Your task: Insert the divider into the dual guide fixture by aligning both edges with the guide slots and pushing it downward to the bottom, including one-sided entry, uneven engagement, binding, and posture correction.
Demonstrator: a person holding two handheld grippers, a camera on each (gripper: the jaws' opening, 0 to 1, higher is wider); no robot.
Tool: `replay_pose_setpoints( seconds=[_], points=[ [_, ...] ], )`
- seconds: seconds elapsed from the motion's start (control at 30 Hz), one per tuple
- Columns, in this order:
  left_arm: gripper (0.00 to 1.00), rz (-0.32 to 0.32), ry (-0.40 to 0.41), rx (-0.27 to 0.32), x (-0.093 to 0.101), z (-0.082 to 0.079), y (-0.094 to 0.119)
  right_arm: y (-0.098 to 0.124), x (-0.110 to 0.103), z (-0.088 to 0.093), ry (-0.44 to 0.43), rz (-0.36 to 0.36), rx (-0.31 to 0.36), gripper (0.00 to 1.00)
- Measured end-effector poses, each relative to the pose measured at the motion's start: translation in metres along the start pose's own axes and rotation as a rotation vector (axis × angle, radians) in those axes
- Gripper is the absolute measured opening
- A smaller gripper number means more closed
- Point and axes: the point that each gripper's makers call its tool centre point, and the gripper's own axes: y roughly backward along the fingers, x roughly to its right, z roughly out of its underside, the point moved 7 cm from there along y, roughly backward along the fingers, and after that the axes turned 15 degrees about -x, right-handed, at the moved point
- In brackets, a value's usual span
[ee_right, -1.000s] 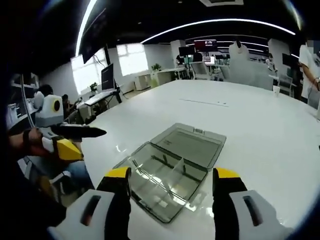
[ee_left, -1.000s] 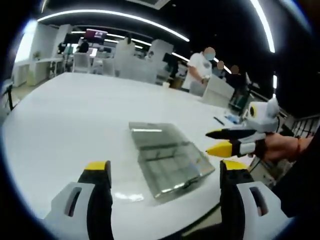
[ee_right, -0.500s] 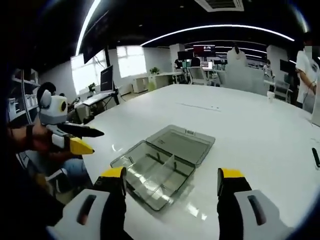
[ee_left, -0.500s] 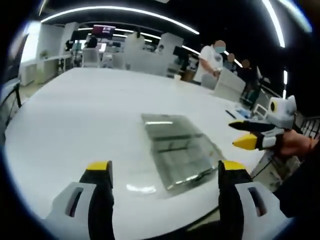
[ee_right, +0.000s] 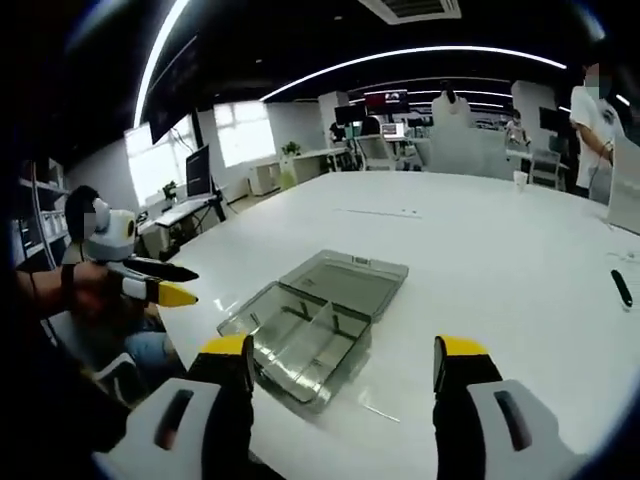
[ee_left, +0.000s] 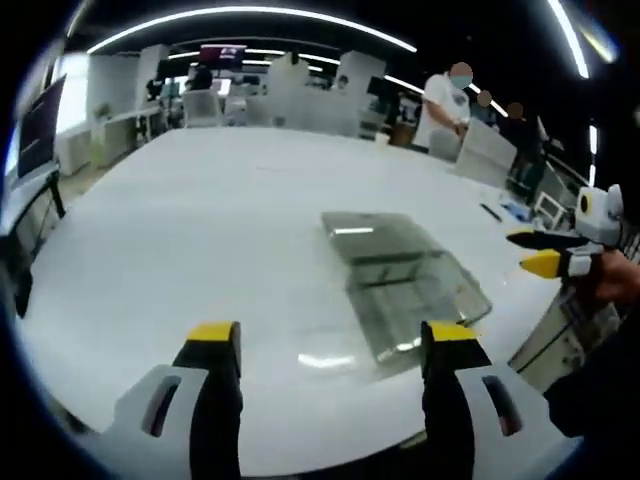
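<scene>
i am holding my left gripper (ee_left: 330, 345) above the near part of the table, its two yellow-tipped jaws spread wide apart with nothing between them and touching nothing. my right gripper (ee_right: 345, 360) is hanging the same way, jaws standing well apart and empty. in the left gripper view the right gripper is showing at the far right edge, off past the table's rim, and in the right gripper view the left gripper is showing at the left, likewise beyond the rim, gripped in my hand (ee_right: 85, 285).

the clear smoky plastic hinged box (ee_right: 305, 320) is lying open on the large white glossy table (ee_left: 200, 230), near the edge closest to me, its lid folded back flat beside the tray. a thin clear divider plate (ee_right: 325, 318) is standing inside the tray, running across it; i cannot tell how deeply it is seated.

a black pen (ee_right: 621, 288) is lying on the table well apart from the box. beyond the table, a person in a white shirt (ee_left: 447, 105) is standing among desks, monitors and curved ceiling light strips.
</scene>
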Motion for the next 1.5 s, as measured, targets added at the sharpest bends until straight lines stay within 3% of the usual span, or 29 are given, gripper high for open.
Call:
replay_pose_setpoints(
  seconds=[0.47, 0.97, 1.03, 1.13, 1.5],
  points=[
    [0.63, -0.062, -0.073, -0.107, -0.001, 0.008, -0.019, 0.015, 0.002, 0.014, -0.093, 0.018, 0.033, 0.69],
    [0.56, -0.053, -0.173, -0.176, 0.003, 0.004, -0.036, 0.024, 0.009, 0.019, -0.136, 0.056, 0.029, 0.66],
    [0.54, -0.072, -0.202, -0.215, 0.0, 0.008, -0.038, 0.025, 0.009, 0.02, -0.136, 0.056, 0.027, 0.66],
    [0.54, -0.063, -0.189, -0.202, 0.0, 0.006, -0.039, 0.025, 0.008, 0.021, -0.131, 0.055, 0.02, 0.65],
    [0.47, -0.046, -0.252, -0.242, 0.004, 0.01, -0.051, 0.027, 0.009, 0.023, -0.112, 0.066, 0.004, 0.64]
  ],
)
